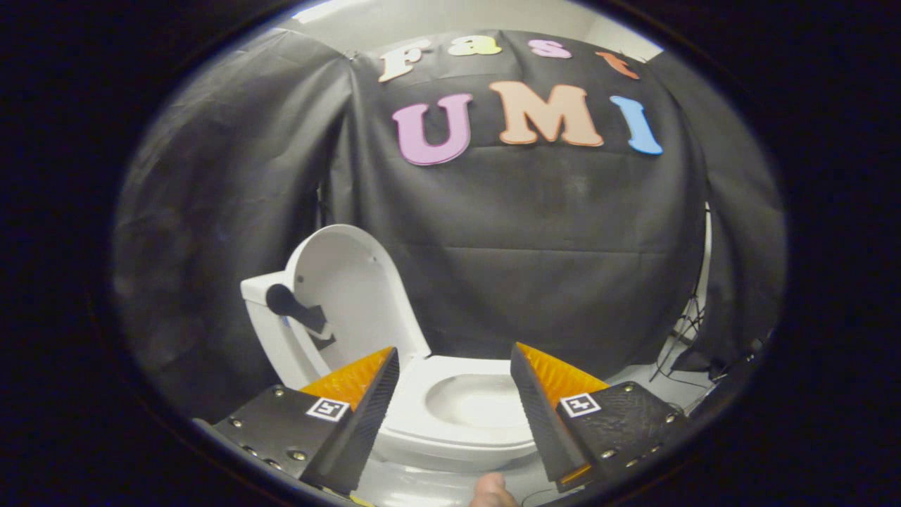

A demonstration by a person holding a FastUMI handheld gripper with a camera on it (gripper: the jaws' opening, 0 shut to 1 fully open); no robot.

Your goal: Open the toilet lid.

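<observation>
A white toilet (450,422) stands on the floor just ahead of my fingers. Its lid (355,289) stands upright, leaning back against the tank (264,310) beyond my left finger. The seat (422,384) lies flat and the bowl (479,401) shows between my fingers. My gripper (454,359) is open, fingers wide apart, with nothing between them but the toilet farther off. It touches neither lid nor seat.
Black cloth walls stand behind and beside the toilet. A dark lever-like part (292,306) sticks out by the tank. A stand's legs and cables (679,338) sit on the pale floor beyond my right finger. A fingertip (491,491) shows below the fingers.
</observation>
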